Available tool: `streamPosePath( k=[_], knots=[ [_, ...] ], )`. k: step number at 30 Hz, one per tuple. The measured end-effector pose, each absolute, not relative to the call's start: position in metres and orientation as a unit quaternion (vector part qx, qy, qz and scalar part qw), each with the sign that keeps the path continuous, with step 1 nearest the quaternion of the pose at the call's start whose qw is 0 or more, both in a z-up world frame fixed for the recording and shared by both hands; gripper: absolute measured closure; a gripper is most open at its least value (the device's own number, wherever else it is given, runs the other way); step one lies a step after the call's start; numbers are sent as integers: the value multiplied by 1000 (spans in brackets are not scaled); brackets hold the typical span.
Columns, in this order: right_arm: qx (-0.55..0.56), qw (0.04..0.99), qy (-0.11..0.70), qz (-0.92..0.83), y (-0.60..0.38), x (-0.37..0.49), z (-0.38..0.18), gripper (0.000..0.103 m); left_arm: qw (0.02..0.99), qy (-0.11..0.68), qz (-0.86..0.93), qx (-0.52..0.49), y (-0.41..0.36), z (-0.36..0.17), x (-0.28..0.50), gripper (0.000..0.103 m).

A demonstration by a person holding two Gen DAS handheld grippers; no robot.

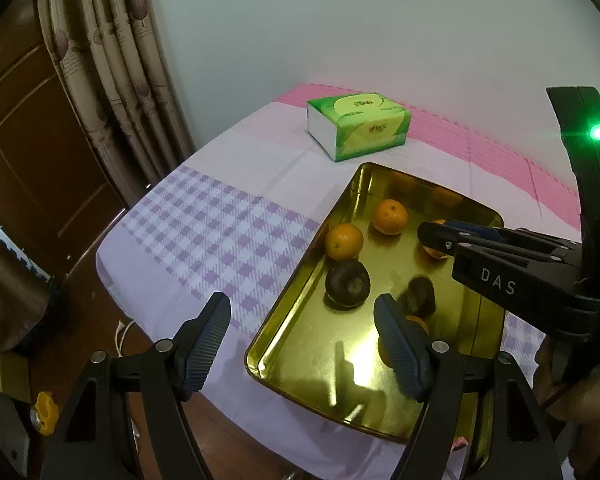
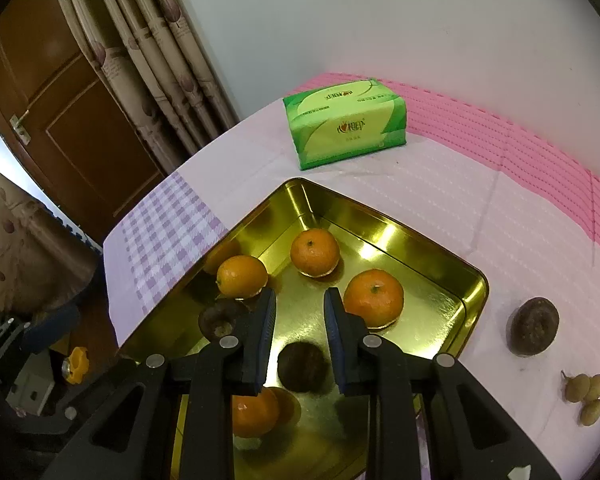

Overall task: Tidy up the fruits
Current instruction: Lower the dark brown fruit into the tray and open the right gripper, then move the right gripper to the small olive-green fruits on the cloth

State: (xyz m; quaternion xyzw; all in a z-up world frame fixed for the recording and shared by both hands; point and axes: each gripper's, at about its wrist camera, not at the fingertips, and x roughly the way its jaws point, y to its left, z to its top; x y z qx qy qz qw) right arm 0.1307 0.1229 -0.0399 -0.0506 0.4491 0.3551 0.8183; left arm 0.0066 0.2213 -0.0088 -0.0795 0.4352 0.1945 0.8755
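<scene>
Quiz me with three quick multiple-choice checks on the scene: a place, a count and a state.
1. Where do the small yellow-green fruits lie?
A. inside the gold tray
B. on the cloth, right of the tray
C. on the floor

2. How many oranges are in the tray?
A. one
B. four
C. seven

3. What state is the left claw in?
A. open and empty
B. shut on an orange
C. shut on a dark fruit

Key:
1 B: the cluster rests on the cloth outside the tray's right rim.
2 B: the right wrist view shows four on the tray floor.
3 A: its fingers stand wide apart with nothing between them.
</scene>
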Motion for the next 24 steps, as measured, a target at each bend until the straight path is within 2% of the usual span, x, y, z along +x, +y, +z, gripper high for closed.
streamPosePath(
  k=[10, 24],
  knots=[
    [-7, 830, 427, 358, 97, 120, -23, 75, 876, 437, 192, -71, 218, -9, 7, 26],
    [53, 862, 422, 277, -29, 94, -38, 65, 877, 439, 190, -47, 208, -9, 7, 25]
  ],
)
